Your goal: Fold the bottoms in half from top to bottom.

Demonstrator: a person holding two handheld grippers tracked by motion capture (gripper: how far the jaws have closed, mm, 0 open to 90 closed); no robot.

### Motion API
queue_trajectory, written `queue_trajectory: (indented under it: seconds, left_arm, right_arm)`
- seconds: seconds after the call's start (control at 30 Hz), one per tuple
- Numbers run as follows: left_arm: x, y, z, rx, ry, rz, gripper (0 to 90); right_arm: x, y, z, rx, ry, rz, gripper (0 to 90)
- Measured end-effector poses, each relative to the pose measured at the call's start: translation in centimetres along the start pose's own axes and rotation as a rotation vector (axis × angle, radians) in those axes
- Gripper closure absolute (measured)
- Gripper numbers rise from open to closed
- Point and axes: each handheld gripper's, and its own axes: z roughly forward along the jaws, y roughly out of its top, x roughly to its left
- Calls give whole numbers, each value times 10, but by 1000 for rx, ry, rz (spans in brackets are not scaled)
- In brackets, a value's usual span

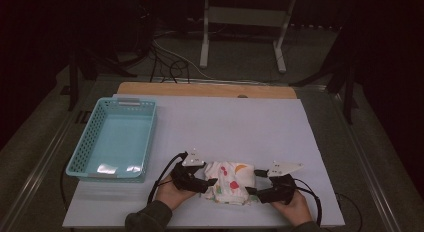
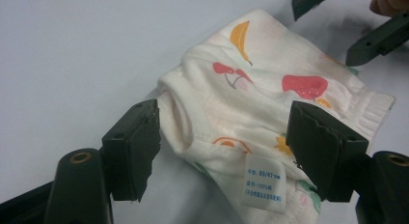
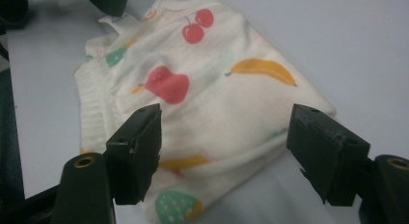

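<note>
A small white garment [image 1: 230,182] printed with fruit lies folded near the front edge of the white table. My left gripper [image 1: 211,182] is at its left side and my right gripper [image 1: 256,182] at its right side, each in a hand. In the left gripper view the garment [image 2: 251,98] shows its label, and my left gripper [image 2: 222,151] stands open, its pads wide apart over the cloth. In the right gripper view the garment [image 3: 212,89] lies between the jaws of my right gripper [image 3: 224,151], which is open too. Neither gripper's pads press on the cloth.
A light blue plastic basket [image 1: 90,137] stands at the table's left side with nothing in it. The white table top [image 1: 225,117] stretches behind the garment to a wooden strip [image 1: 200,89] at the back. Cables and a metal stand [image 1: 205,42] are on the floor beyond.
</note>
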Motion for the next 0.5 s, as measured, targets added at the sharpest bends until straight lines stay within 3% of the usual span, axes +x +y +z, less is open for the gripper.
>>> queue_trajectory:
  seconds: [0.1, 0.5]
  left_arm:
    - [3, 0, 1, 5, -11, -27, 280]
    - [8, -1, -5, -12, 11, -44, 275]
  right_arm:
    - [-1, -2, -4, -7, -3, 12, 281]
    - [-2, -2, -2, -11, -9, 19, 277]
